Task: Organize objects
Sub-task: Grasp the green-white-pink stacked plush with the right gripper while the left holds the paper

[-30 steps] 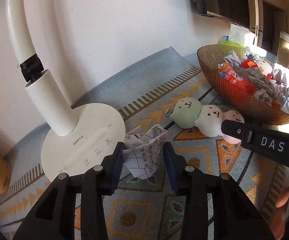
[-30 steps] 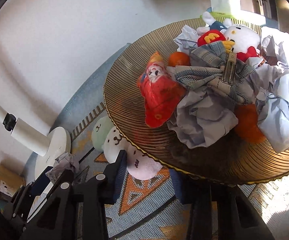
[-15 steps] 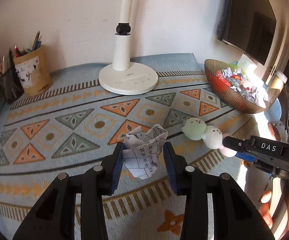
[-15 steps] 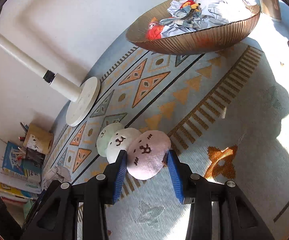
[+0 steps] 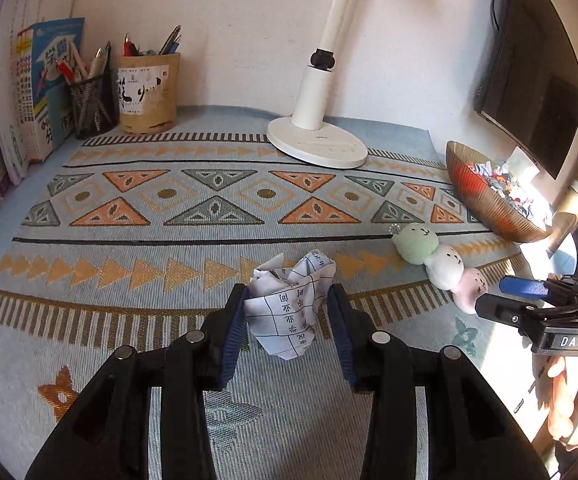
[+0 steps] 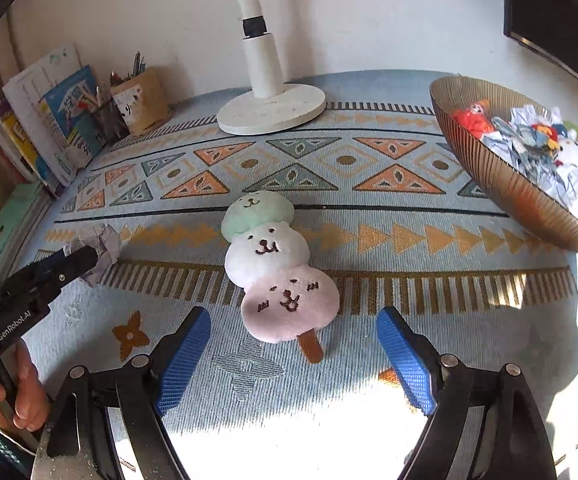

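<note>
The left tongs (image 5: 287,320) pinch a crumpled paper ball (image 5: 289,304) printed with a grid of characters, above the patterned table (image 5: 209,216). The right tongs (image 6: 293,356) are spread; between them lies the dango plush (image 6: 273,264): green, white, pink, brown stick.

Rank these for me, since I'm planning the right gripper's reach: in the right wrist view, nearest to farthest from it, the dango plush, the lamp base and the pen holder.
1. dango plush, on the mat just ahead of the right gripper, between its open fingers.
2. lamp base, behind the plush, near the wall.
3. pen holder, far back left, beside the books.
</note>
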The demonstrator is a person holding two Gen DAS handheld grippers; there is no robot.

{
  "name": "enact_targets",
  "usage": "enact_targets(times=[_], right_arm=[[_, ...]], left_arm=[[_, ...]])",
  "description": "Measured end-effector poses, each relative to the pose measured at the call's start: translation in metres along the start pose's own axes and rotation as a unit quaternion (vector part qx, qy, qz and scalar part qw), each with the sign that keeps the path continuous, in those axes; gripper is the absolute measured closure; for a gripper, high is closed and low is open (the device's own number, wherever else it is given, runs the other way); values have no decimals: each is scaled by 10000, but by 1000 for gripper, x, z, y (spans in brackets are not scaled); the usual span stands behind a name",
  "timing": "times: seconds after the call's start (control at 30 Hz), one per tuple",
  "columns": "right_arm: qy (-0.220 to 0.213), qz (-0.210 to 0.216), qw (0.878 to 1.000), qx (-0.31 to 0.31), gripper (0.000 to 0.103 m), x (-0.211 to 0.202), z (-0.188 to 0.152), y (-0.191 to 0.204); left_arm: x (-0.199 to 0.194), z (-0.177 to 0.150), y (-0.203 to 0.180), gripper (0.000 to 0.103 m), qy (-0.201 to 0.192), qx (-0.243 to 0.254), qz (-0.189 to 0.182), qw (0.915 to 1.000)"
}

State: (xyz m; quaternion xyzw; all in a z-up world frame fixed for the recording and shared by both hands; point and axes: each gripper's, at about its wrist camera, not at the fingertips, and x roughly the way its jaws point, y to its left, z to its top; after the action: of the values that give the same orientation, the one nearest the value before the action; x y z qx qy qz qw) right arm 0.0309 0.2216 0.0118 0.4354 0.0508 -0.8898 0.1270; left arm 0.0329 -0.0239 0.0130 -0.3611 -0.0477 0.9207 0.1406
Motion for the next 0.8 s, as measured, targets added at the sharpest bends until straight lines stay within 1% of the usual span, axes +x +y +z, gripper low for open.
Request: enact_targets(times=[0.03, 0.07, 0.1, 0.23, 0.37, 0.47, 0.53, 0.57, 0.6, 0.67, 0.73, 0.8], right_arm=[[-137, -35, 9996, -231, 19, 2, 3, 4], [-250, -51, 9990, -353, 19, 4, 6, 6], [-273, -32, 9989, -389, 19, 7, 9, 6], [-54, 425, 9991, -59, 19, 28, 20, -2], [16, 444, 9990, 95, 19, 38, 16, -6], [-28, 345, 9994, -39, 19, 38, 16, 1], [37, 354, 9989, -311, 34, 40, 14, 10], [39, 205, 9989, -419, 42, 41, 13, 15], [-12, 151, 9987, -481, 45, 39, 12, 17], [-178, 197, 9983, -526, 47, 33, 10, 18], [-431, 121, 9979, -469, 48, 23, 7, 17], [-564, 57, 9972, -496, 48, 14, 1, 19]], left_arm=[[-3, -1, 0, 63, -83, 22, -20, 10000], [-4, -2, 1, 63, -107, 22, -34, 9999], [-4, -2, 2, 63, -96, 6, -25, 10000], [-1, -2, 4, 63, -31, -47, 93, 9999], [0, -3, 2, 63, -3, 18, 124, 9999], [2, -3, 1, 63, 38, 22, 135, 9999], [2, -3, 1, 63, 57, 35, 156, 9999], [2, -3, 0, 63, 60, 43, 171, 9998], [3, -3, 0, 63, 68, 51, 189, 9998], [3, -3, 0, 63, 67, 58, 192, 9998], [2, -3, 0, 63, 60, 48, 211, 9997], [2, -3, 1, 63, 64, 38, 240, 9997]])
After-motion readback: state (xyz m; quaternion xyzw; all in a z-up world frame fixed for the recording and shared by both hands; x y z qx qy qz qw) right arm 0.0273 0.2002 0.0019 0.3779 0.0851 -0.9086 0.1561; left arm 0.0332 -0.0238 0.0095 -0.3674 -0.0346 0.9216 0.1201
